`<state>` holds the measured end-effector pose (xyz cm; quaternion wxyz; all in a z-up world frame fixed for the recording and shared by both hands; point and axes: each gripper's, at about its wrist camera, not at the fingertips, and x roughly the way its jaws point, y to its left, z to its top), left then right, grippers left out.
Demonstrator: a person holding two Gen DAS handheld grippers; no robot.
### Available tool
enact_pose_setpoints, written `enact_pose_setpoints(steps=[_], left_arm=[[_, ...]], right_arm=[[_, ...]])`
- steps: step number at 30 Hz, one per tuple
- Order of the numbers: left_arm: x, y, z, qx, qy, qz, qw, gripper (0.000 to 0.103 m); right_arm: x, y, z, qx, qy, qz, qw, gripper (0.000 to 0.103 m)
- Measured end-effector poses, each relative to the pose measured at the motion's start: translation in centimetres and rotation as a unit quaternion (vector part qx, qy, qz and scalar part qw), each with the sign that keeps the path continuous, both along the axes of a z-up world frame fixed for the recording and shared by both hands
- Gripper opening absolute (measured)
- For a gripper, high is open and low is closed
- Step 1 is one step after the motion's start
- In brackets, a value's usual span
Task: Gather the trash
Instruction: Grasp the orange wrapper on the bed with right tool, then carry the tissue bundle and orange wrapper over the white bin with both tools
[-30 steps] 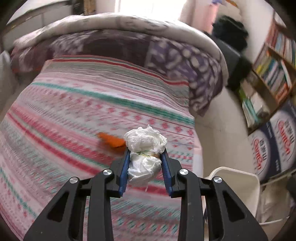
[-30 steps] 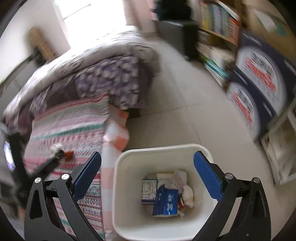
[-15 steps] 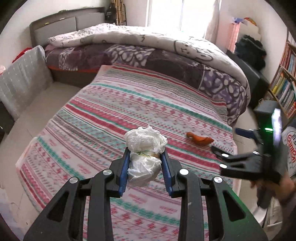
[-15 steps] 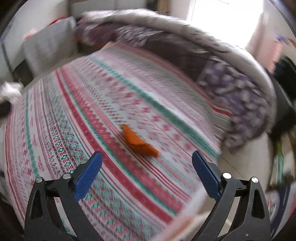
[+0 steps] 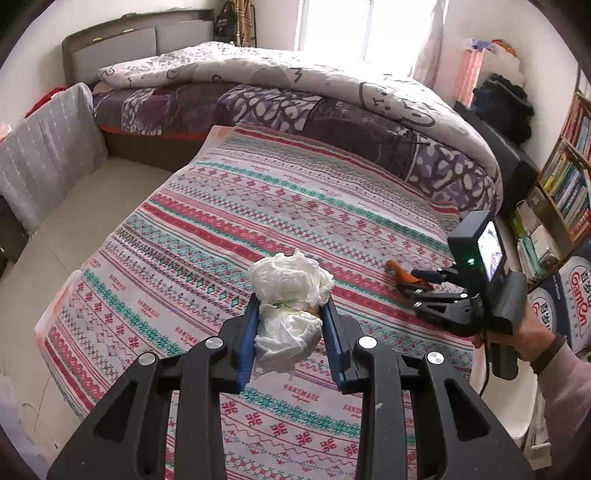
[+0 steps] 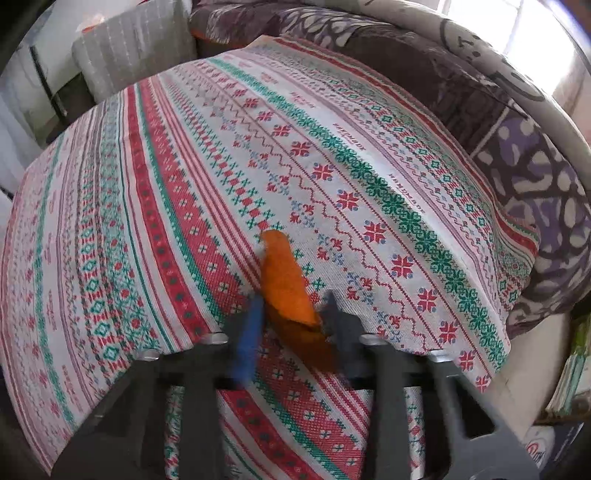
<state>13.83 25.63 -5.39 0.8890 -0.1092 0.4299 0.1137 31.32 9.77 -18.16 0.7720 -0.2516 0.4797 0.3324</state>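
Both busy: left gripper (image 5: 291,325) clamps tissue wad (image 5: 290,295), right gripper (image 6: 291,314) pinches orange peel (image 6: 286,286) near blanket (image 6: 166,184) edge.

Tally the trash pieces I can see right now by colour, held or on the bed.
White: 1, the tissue wad clamped in the left gripper.
Orange: 1, the orange peel on the bedspread, between the right gripper fingers.
Total: 2.

Daylight is pouring in from the window (image 5: 334,27) ahead of me.
My right tongs (image 6: 291,314) are blurring; edges are bending and darkening.
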Motion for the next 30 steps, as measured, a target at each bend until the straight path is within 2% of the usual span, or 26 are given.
enact_pose_setpoints(steps=[3, 6, 11, 16, 23, 30], left_arm=[[-0.1, 0.6, -0.1, -0.003, 0.000, 0.012, 0.9999, 0.032], [-0.4, 1.2, 0.1, 0.002, -0.005, 0.026, 0.9997, 0.032], [-1.3, 2.3, 1.1, 0.007, -0.024, 0.046, 0.9986, 0.032], [-2.2, 3.0, 2.3, 0.015, -0.045, 0.067, 0.9966, 0.032], [-3.6, 3.5, 3.1, 0.022, -0.065, 0.082, 0.9943, 0.032], [-4.2, 2.5, 3.1, 0.023, -0.067, 0.073, 0.9947, 0.032]], right_arm=[[-0.5, 0.3, 0.0, 0.000, -0.005, -0.021, 1.000, 0.018], [-1.4, 0.5, 0.9, 0.023, -0.010, -0.060, 0.998, 0.017], [-3.7, 1.4, 5.3, 0.095, -0.027, -0.133, 0.986, 0.017], [-6.7, 2.6, 9.3, 0.134, -0.039, -0.176, 0.974, 0.017], [-11.4, 2.3, 13.0, 0.136, -0.082, -0.205, 0.966, 0.017], [-14.4, -0.3, 14.0, 0.145, -0.086, -0.248, 0.954, 0.017]])
